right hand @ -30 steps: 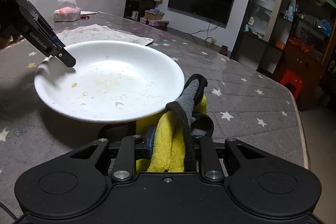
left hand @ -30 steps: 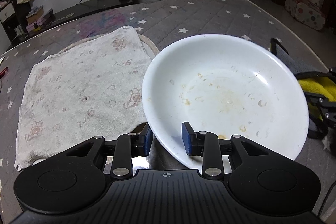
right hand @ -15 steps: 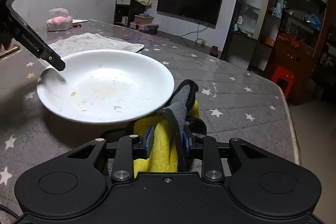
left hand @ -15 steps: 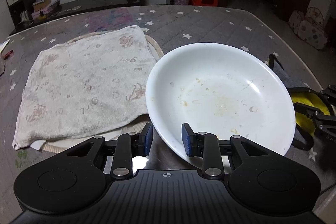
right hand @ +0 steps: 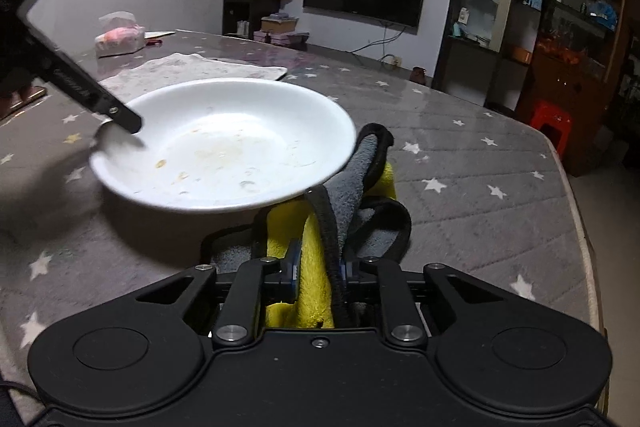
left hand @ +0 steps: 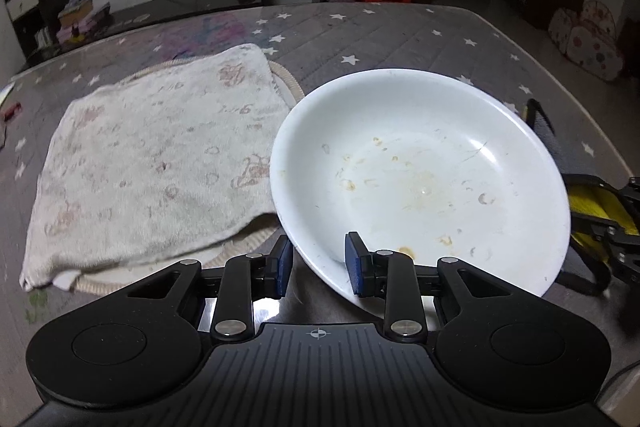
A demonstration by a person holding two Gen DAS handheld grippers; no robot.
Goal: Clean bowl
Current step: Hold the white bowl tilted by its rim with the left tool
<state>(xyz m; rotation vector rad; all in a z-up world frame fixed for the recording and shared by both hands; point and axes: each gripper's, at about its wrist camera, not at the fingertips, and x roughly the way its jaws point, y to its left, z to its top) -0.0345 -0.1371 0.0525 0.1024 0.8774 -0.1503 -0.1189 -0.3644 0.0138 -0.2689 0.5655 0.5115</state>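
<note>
Left wrist view: the left hand-held gripper [left hand: 319,262] reaches forward and slightly downward, its two blue-padded fingers [left hand: 285,265] straddling the near rim of the white bowl [left hand: 420,179]. One pad lies outside the rim, the other inside the basin; the jaws stand at a moderate spread with the rim between them, and whether the pads actually press the rim cannot be told. The bowl is tilted, its near-left rim raised, and its inner surface carries yellowish-brown residue spots. To the left, a pale patterned towel [left hand: 160,155] lies flat on the star-patterned grey counter [left hand: 380,39], its right edge just beside the bowl. At the far right edge, the right hand-held gripper [left hand: 616,227] appears with yellow fabric in its jaws.

Right wrist view: the right hand-held gripper [right hand: 318,273] points forward, roughly level, toward the bowl [right hand: 224,143]. Its jaws are drawn narrow around a folded yellow and grey cleaning cloth [right hand: 320,247], which bulges upward between the fingers; the cloth's grey upper fold, edged in black, reaches the bowl's near rim. The left hand-held gripper [right hand: 120,119] enters from the upper left, slanting down to the bowl's far-left rim. A tissue pack [right hand: 119,37] sits on the counter [right hand: 460,163] beyond the towel [right hand: 192,67].
</note>
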